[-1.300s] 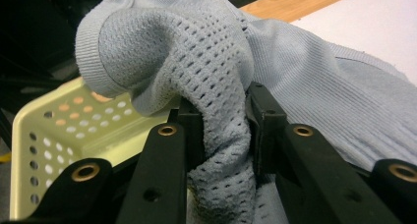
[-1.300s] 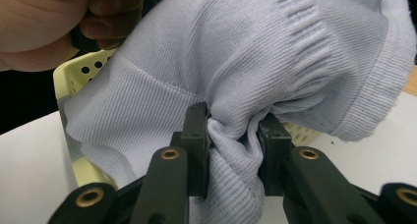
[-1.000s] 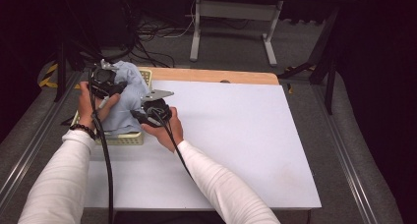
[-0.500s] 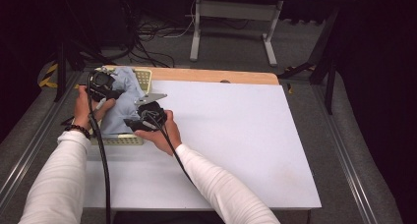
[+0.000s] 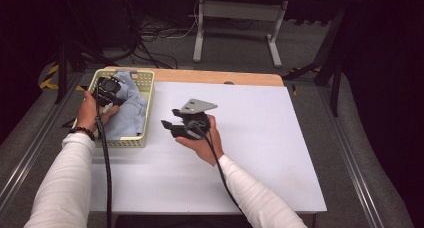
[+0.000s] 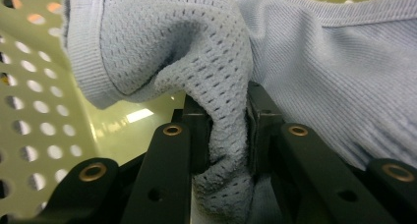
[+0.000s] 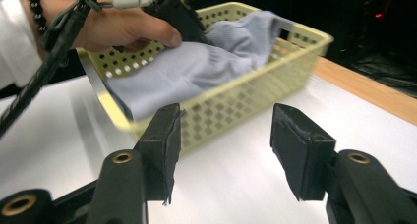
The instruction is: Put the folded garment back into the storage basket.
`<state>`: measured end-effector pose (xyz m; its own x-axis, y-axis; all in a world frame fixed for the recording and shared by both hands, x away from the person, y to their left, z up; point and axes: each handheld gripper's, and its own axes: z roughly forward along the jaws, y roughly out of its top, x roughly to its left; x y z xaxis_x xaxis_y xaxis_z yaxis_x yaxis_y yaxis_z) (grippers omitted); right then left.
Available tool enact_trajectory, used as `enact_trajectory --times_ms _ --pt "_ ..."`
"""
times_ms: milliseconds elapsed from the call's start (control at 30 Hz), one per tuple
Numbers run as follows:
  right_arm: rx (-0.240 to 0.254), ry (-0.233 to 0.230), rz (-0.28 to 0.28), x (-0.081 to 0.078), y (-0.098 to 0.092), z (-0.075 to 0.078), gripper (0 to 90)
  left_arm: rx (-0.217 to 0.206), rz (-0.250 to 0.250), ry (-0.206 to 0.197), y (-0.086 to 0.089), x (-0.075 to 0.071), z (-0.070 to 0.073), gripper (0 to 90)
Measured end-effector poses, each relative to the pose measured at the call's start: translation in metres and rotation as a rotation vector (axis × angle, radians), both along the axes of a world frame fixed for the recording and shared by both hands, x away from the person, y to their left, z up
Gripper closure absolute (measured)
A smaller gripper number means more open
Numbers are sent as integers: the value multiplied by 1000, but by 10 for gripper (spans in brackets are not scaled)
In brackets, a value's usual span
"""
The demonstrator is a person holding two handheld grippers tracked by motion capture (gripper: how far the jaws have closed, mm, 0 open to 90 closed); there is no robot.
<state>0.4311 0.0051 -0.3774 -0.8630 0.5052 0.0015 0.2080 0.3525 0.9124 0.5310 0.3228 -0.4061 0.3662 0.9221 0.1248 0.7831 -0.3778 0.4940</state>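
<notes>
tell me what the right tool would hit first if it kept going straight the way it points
Most likely the near wall of the yellow basket, which sits dead ahead between the right tool's open jaws, with bare white table in between. Depth is hard to judge.

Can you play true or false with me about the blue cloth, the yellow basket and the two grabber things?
1. The blue cloth lies in the yellow basket. True.
2. The left gripper pinches a fold of the cloth. True.
3. The right gripper holds the cloth too. False: its jaws stand apart with nothing between them, over the white table.
4. The basket stands in the middle of the table. False: it stands at the table's far left corner.
5. The basket's walls are full of little holes. True.
</notes>
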Motion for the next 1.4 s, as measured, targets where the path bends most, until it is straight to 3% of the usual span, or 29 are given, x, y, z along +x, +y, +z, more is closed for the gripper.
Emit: enact_trajectory --times_ms 267,400,467,533,633,700,867,967,1133,1400 --pt "-104 -96 -35 -23 -68 -17 469 -3 85 -42 -1 2 -3 646" --pt "-103 -77 -84 -25 -100 -27 462 7 114 -89 -3 -1 5 572" --pt "-118 -84 -99 -29 -114 -30 456 17 113 -105 -4 -3 11 584" --pt "-165 -119 -104 -34 -125 -32 451 19 121 -136 -5 -7 17 610" --pt "-185 -143 -121 -44 -143 -34 450 -10 145 -201 -4 -13 26 670" --pt "-182 -138 -146 -50 -156 -34 450 -49 118 -222 -6 -15 29 762" --pt "-207 -176 -208 -69 -183 -36 447 -3 36 -160 -26 -11 20 828" --pt "-230 -196 -252 -73 -198 -36 437 45 39 -119 -33 -3 9 802" --pt "-189 -174 -310 -68 -216 -34 436 65 45 -75 -38 7 -5 812" --pt "-198 -161 -291 -64 -215 -38 429 48 62 0 -36 14 -18 820"
